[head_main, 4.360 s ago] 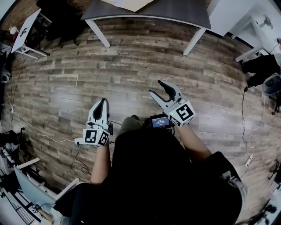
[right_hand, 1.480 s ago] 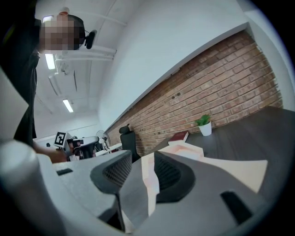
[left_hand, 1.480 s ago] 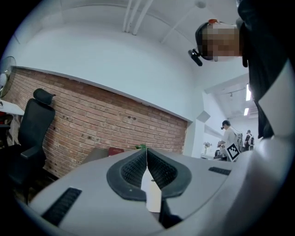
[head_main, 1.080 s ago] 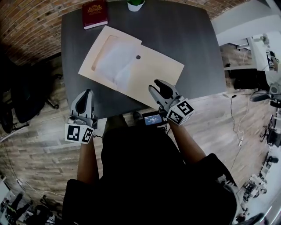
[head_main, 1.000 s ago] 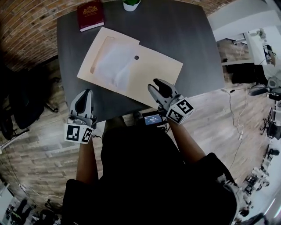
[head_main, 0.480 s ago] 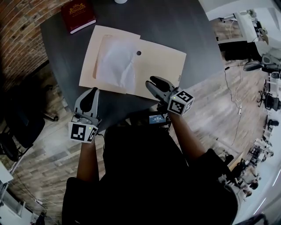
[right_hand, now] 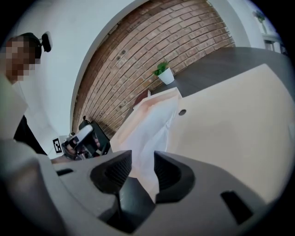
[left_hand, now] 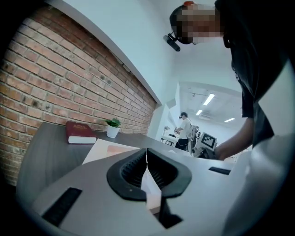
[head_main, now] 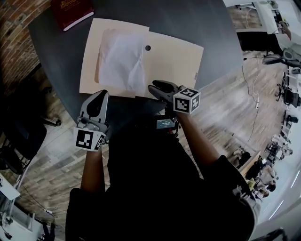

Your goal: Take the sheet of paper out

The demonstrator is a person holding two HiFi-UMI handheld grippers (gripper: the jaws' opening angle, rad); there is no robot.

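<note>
- Held the left gripper [head_main: 99, 96] clenched on nothing at the front of the dark table [head_main: 197, 19], just short of the tan envelope [head_main: 174, 61].
- Poised the right gripper [head_main: 153, 91] with jaws parted and gripping nothing, over the envelope's near edge.
- Found the white sheet of paper [head_main: 120, 59] lying wrinkled in the envelope's left half. Showed its near corner just ahead of the right gripper and through the gap of its jaws; could not tell any contact.
- Could not make out how much of the sheet lay tucked under the envelope's border.
- Placed a red book [head_main: 70, 12] beyond the envelope, cut off at the head view's top edge, and a small potted plant [left_hand: 112, 129] farther back by the brick wall [left_hand: 60, 87].
</note>
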